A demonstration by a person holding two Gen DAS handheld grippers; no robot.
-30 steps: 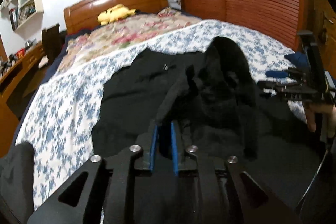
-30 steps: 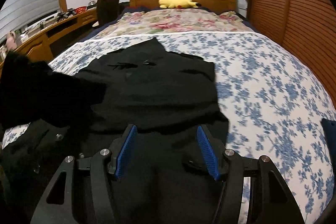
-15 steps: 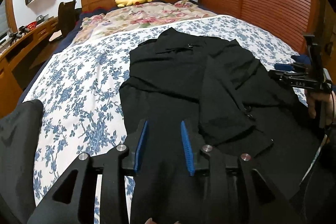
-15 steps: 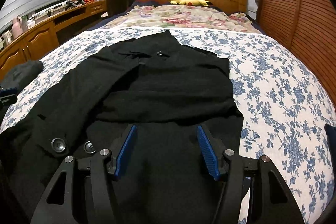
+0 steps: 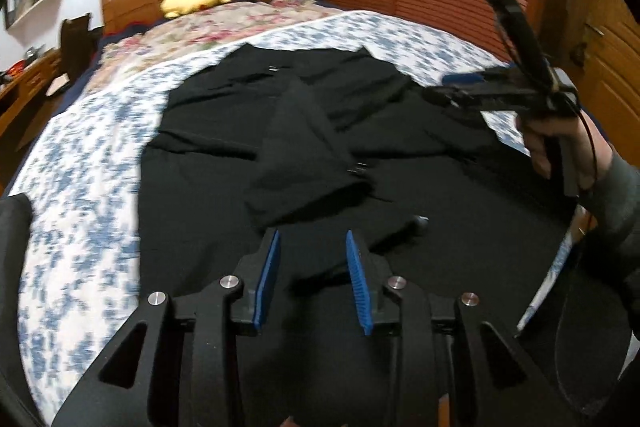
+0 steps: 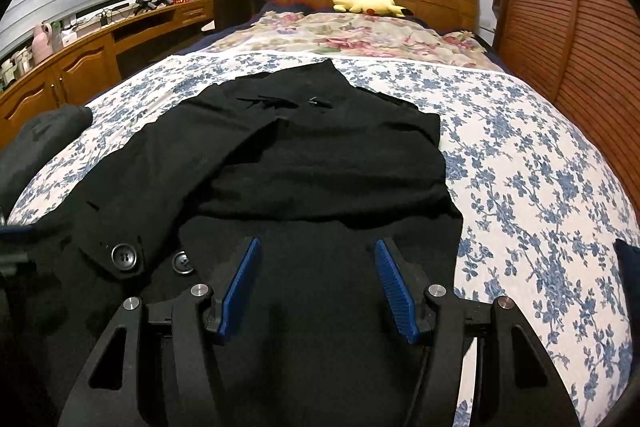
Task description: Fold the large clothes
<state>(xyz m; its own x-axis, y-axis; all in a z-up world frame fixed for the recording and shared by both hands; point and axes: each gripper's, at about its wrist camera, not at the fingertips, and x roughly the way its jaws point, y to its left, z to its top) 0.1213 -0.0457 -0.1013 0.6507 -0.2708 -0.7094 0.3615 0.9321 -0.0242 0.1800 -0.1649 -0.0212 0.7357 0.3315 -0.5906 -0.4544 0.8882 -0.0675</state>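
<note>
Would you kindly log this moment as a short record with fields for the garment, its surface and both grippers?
garment: black coat spread flat, one sleeve folded across its front
surface: bed with blue floral sheet
left gripper: jaws apart, nothing between them, above the coat
right gripper: jaws wide, empty, over the coat's lower part
other: yellow plush toy by the headboard

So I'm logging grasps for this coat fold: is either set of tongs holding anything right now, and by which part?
Nothing is held. The left tongs and the right tongs both stand open above the black coat, pads clear of the cloth.
</note>
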